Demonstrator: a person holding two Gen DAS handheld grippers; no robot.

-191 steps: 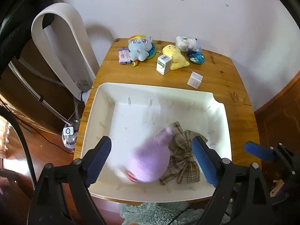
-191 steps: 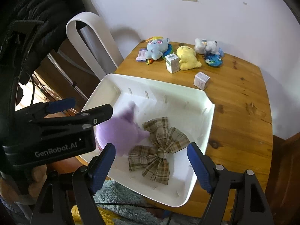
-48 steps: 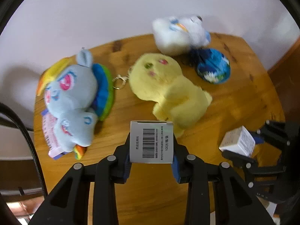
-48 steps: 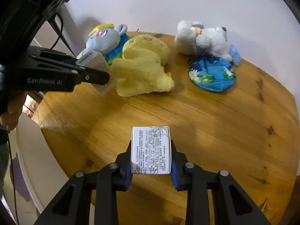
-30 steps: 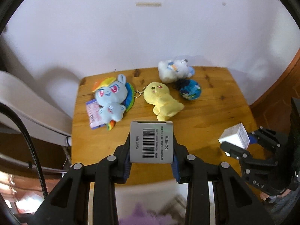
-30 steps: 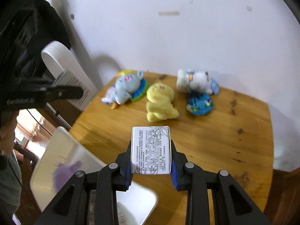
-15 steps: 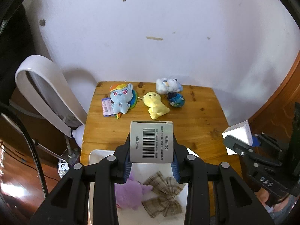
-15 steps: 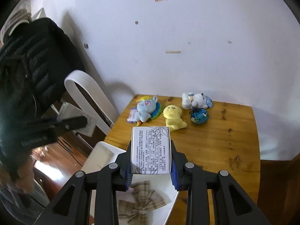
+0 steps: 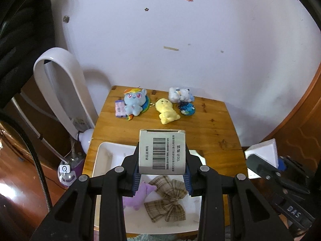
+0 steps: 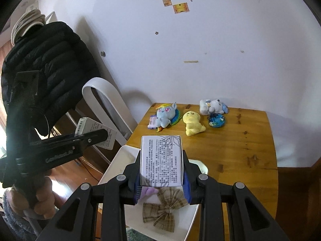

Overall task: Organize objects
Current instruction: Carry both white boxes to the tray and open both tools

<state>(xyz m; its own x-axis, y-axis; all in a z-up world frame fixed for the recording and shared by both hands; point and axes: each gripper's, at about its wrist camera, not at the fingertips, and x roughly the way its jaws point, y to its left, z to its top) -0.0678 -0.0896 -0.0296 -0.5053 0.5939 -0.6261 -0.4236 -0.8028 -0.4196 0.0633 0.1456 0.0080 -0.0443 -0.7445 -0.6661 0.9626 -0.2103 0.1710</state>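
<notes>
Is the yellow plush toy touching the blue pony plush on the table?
Apart. The left wrist view shows bare wood between the yellow plush toy and the blue pony plush.

Bare wood between tray (image 9: 104,150) and plush row (image 9: 167,113); fan (image 9: 60,84) flanks table's left edge.

Bow (image 9: 165,202) and purple plush (image 9: 138,197) in the tray (image 9: 104,152), plush toys (image 9: 167,113) behind on the table (image 9: 216,132).
</notes>
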